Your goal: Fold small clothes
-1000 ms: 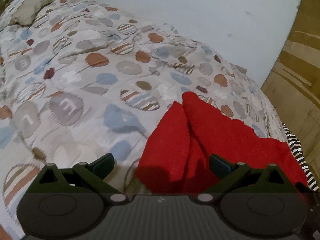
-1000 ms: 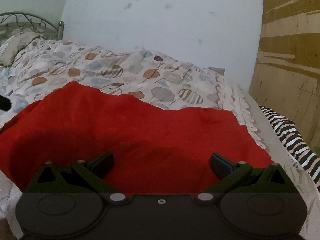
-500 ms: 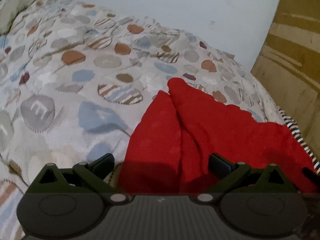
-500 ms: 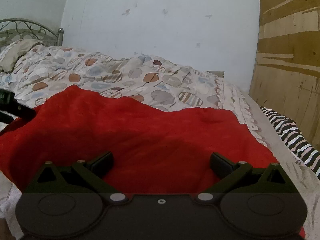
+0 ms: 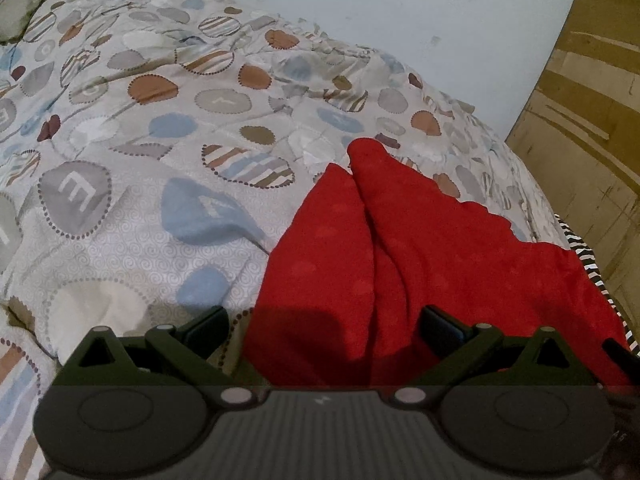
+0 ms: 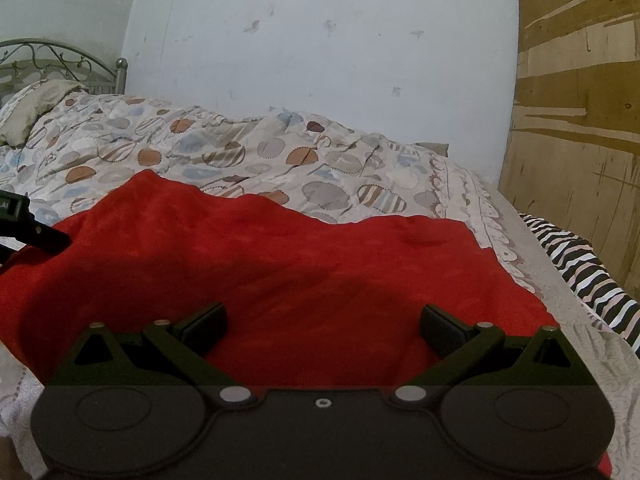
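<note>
- Red and soft-looking, the cloth [image 6: 280, 264] lies spread on the bed, close to its near edge and toward the right-hand side, on top of the patterned bedspread [image 5: 160, 160].
- We see our left gripper [image 5: 324, 324] with its fingers wide apart and nothing between them; it hangs over the cloth's left edge, where a long fold runs away from us toward a raised peak.
- Our right gripper [image 6: 324, 322] also stands wide open and holds nothing, above the near middle of the cloth.
- In the right wrist view, the tip of the left gripper shows at the far left, over the cloth's left border.
- A zebra-striped fabric [image 6: 584, 268] lies along the bed's right edge, just beside the cloth's right corner.
- A pillow [image 6: 28, 112] and a metal headboard [image 6: 60, 60] sit at the far left corner; a pale wall [image 6: 320, 60] and a wooden panel [image 6: 576, 120] close off the back and right.
</note>
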`<state>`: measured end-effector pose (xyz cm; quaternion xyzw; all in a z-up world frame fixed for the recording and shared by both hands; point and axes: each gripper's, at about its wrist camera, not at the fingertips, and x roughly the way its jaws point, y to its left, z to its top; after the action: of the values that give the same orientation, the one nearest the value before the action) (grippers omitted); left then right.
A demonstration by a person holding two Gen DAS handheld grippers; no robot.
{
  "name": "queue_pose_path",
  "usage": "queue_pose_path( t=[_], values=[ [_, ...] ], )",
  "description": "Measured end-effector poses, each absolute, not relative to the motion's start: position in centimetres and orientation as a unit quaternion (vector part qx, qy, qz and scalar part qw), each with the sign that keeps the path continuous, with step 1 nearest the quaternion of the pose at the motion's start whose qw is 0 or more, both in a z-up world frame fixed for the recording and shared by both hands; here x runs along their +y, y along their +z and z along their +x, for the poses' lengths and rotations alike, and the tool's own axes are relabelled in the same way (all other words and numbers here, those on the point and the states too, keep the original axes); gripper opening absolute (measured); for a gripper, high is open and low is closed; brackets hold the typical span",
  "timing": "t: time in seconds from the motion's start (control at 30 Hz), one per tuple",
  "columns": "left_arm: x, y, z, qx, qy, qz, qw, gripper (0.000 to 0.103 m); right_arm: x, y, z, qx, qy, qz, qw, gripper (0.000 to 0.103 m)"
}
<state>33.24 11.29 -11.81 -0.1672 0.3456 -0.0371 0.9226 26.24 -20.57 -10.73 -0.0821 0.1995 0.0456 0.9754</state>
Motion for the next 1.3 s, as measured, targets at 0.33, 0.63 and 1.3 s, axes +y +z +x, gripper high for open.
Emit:
queue_pose_path(
  t=[0.33,0.63,1.3],
  values=[
    [11.2,-11.9,33.2,0.345,-0.037,-0.166,0.923,0.103,-20.6,-10.7,26.2,0.199,0.046,-0.082,0.976,0.103],
    [11.4,-12.4,33.2,0.346,-0.041,-0.176,0.921,0.103,-20.7,-10.8,26.1,0.198,0.046,-0.081,0.976,0.103],
    [10.6,-10.6,32.2,0.342,-0.043,-0.224,0.912,0.032,-20.8,-10.8,26.0,0.197,0.047,-0.078,0.976,0.103]
  ],
)
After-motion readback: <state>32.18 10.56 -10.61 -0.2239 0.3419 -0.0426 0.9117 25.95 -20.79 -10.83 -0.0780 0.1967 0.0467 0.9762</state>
